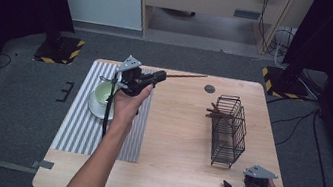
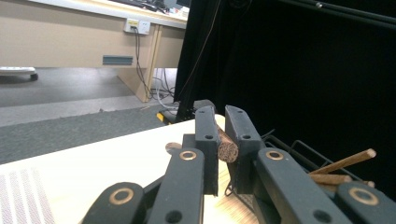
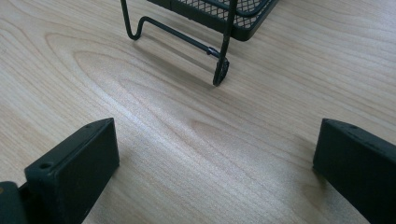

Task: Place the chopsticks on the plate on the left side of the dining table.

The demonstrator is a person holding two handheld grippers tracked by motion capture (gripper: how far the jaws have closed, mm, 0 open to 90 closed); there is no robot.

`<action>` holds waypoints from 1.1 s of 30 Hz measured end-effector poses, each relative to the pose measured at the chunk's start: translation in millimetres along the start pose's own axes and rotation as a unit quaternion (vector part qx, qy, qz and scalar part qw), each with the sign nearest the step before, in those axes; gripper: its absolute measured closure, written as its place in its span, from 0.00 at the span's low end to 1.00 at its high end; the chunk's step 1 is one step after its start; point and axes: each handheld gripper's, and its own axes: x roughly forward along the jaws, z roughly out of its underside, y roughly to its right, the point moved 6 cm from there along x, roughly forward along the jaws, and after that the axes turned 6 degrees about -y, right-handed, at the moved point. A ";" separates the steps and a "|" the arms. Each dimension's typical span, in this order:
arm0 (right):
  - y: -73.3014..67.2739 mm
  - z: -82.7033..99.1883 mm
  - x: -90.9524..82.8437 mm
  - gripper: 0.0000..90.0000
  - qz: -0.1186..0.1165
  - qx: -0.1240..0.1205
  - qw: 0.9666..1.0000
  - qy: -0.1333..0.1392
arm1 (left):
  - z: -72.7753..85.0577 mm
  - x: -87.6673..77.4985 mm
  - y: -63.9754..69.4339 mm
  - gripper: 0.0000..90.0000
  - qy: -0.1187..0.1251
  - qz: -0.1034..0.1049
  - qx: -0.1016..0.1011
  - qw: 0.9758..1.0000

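My left gripper (image 1: pixel 161 76) is raised over the far left part of the table, shut on a thin brown wooden stick (image 1: pixel 186 75) that points right toward the far edge. In the left gripper view the stick's round end (image 2: pixel 227 150) sits clamped between the two black jaws. A black wire basket (image 1: pixel 228 128) stands on the right half of the table, with several more sticks (image 2: pixel 343 163) poking out of its far end. My right gripper (image 1: pixel 226 186) rests low at the near right corner, open, with bare wood between its jaws (image 3: pixel 215 158). The basket's wire foot (image 3: pixel 219 70) is just ahead of it.
A pale green cup on a white saucer (image 1: pixel 101 97) sits on a striped grey mat (image 1: pixel 79 125) at the table's left, just beside my left hand. A small dark round disc (image 1: pixel 210 88) lies near the far edge. The table's middle is bare wood (image 1: pixel 172 140).
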 end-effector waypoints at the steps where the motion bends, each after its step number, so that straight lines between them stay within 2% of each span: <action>1: 0.1 -0.1 0.0 0.00 0.000 0.000 1.000 0.000 | 0.7 -1.5 -1.2 0.93 0.001 -0.002 -0.001 1.000; 21: 1.7 -0.9 0.7 0.00 0.003 0.000 1.000 0.001 | 14.8 -28.7 -27.0 0.93 0.007 -0.033 -0.012 0.999; 33: 1.8 -1.0 0.8 0.00 0.003 0.002 1.000 0.001 | 21.6 -39.3 -35.4 0.93 0.008 -0.048 -0.016 0.999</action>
